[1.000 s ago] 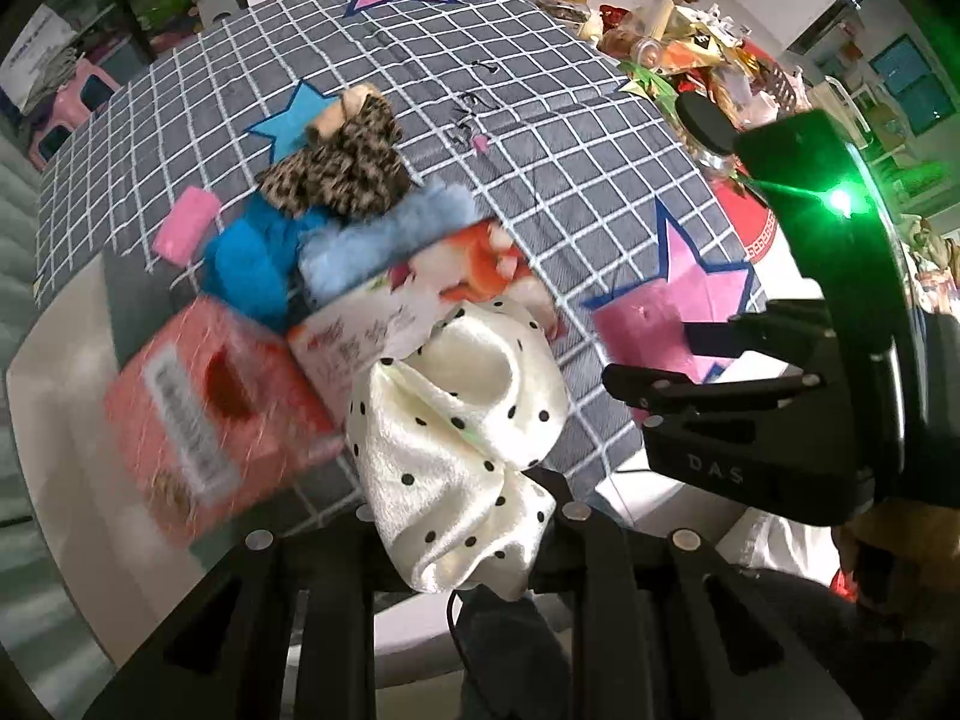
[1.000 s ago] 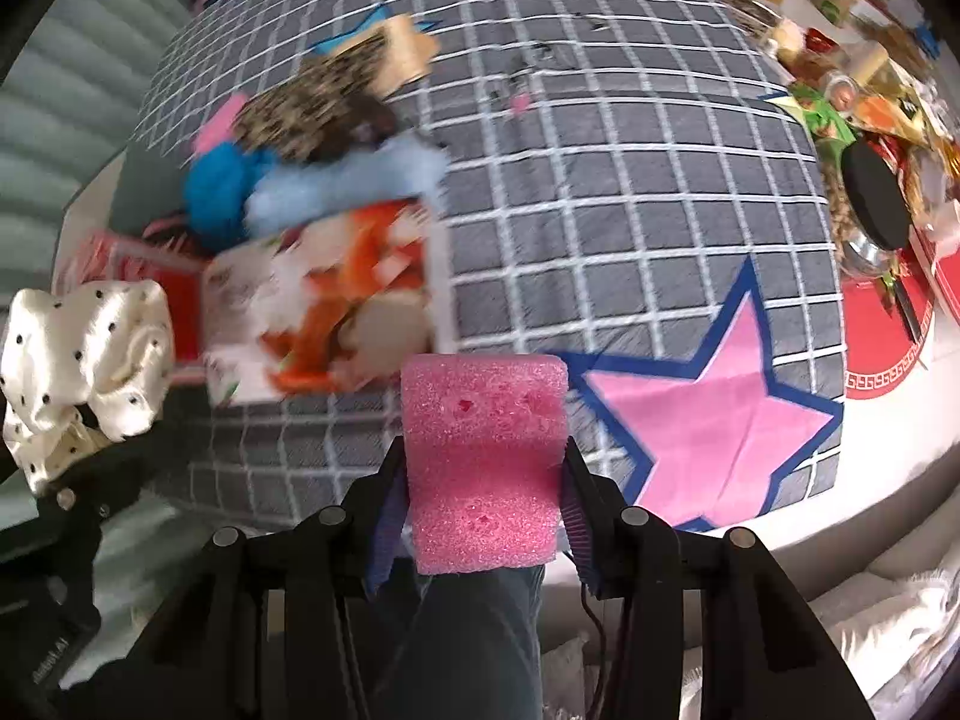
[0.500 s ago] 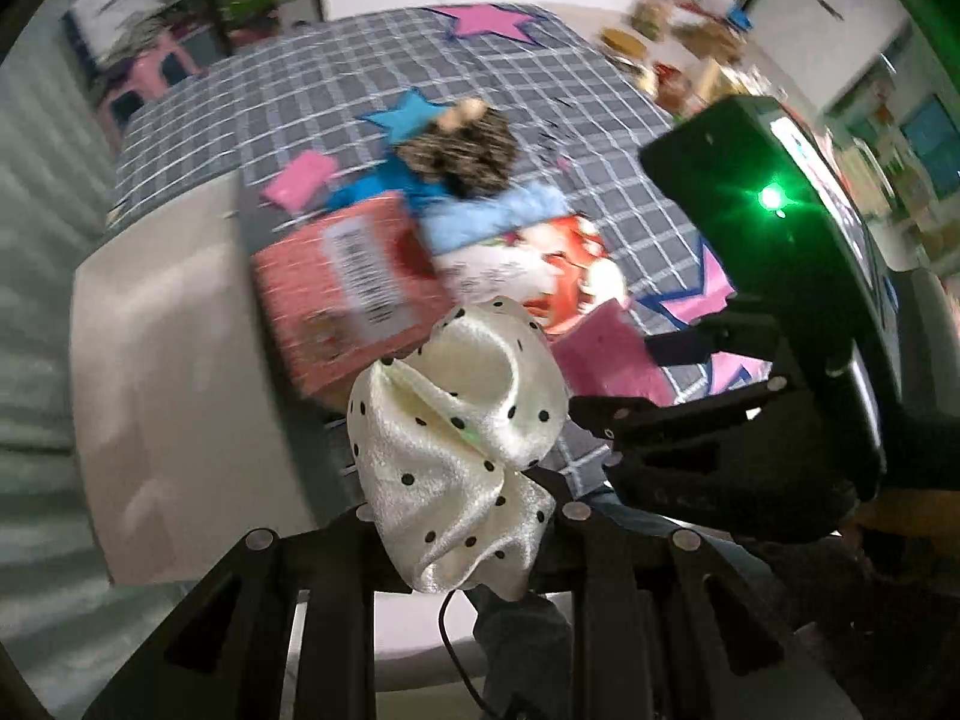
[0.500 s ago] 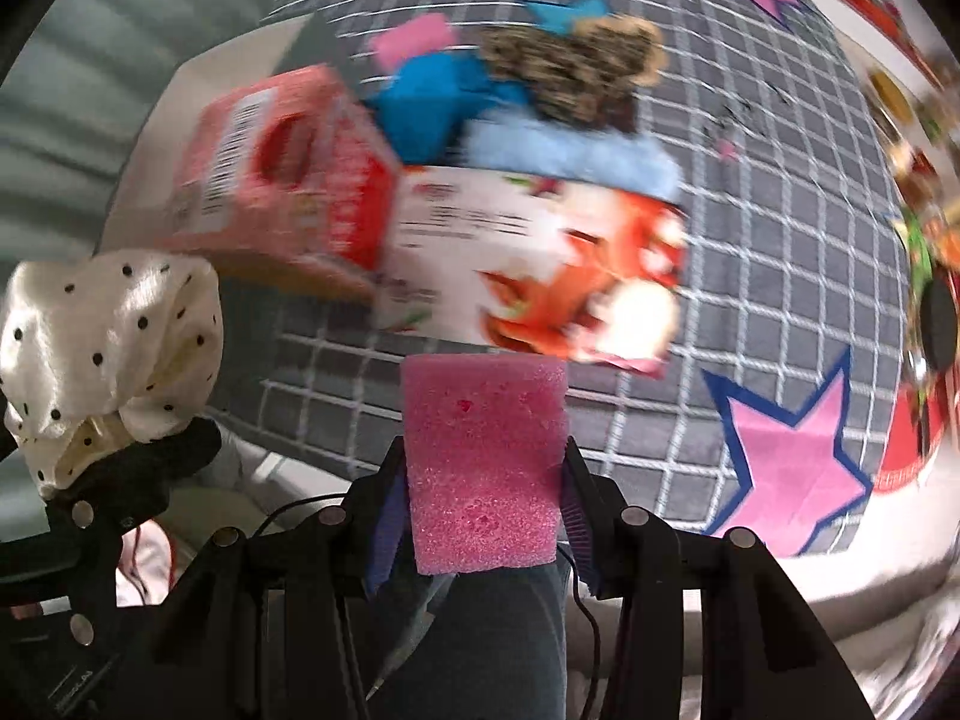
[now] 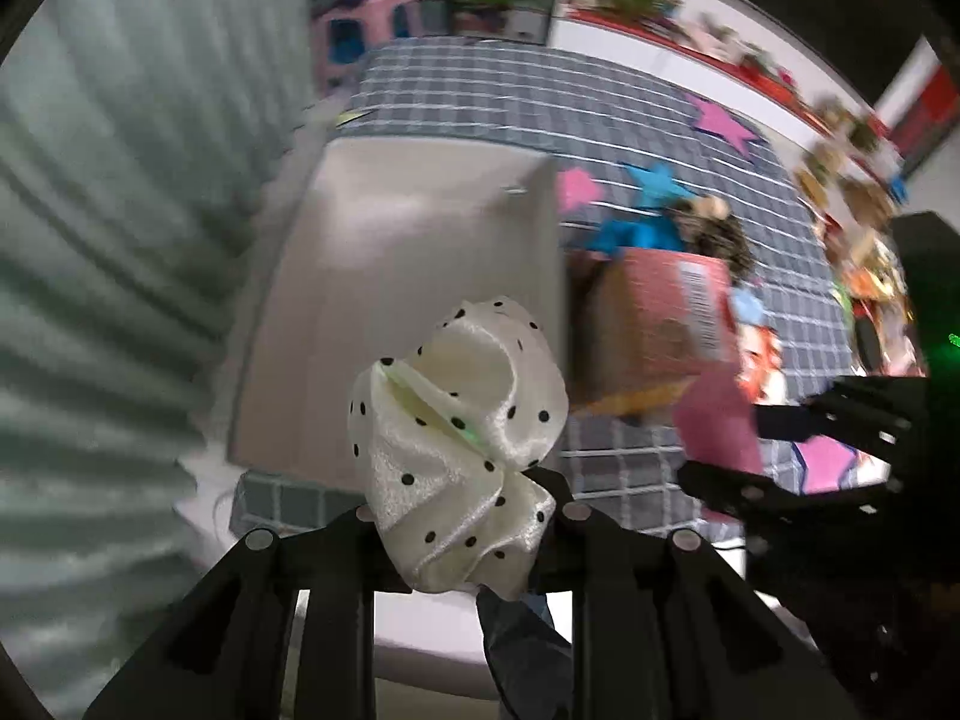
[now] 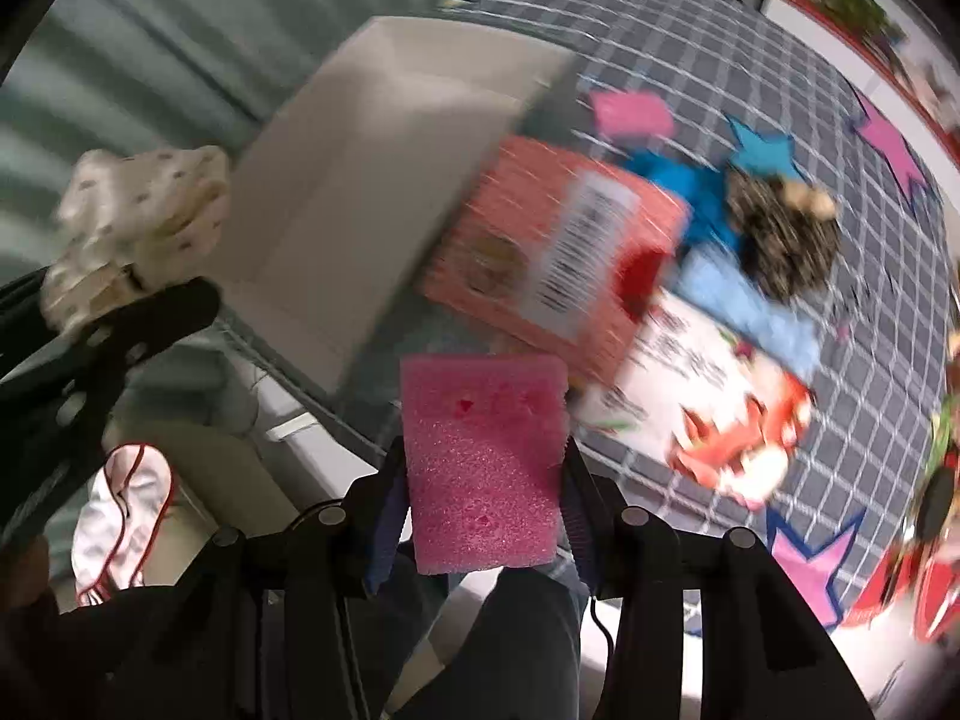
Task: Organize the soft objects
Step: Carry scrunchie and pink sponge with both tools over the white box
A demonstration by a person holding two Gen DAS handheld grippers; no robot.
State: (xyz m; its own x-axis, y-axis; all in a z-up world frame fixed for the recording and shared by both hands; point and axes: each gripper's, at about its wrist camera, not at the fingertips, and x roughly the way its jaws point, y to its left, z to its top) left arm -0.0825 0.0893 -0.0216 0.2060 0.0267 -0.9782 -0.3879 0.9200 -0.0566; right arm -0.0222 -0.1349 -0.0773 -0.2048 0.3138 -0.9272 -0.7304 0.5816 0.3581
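Carrying two soft things above the white bin [image 5: 420, 228]: left gripper [image 5: 462, 498] clenched on dotted scrunchie [image 5: 462, 420], right gripper [image 6: 480, 468] squeezing pink sponge [image 6: 483, 462]. Risky if released early: could land outside the rim or on the tissue box [image 6: 558, 252] alongside.

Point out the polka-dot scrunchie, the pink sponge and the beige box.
polka-dot scrunchie [image 5: 462, 420]: left wrist view, middle of its satin folds.
pink sponge [image 6: 483, 462]: right wrist view, centre of its face.
beige box [image 5: 420, 276]: left wrist view, its bare interior.

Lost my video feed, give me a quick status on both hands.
Left hand-held gripper shut on polka-dot scrunchie. Right hand-held gripper shut on pink sponge. White bin ahead, nothing blocking.
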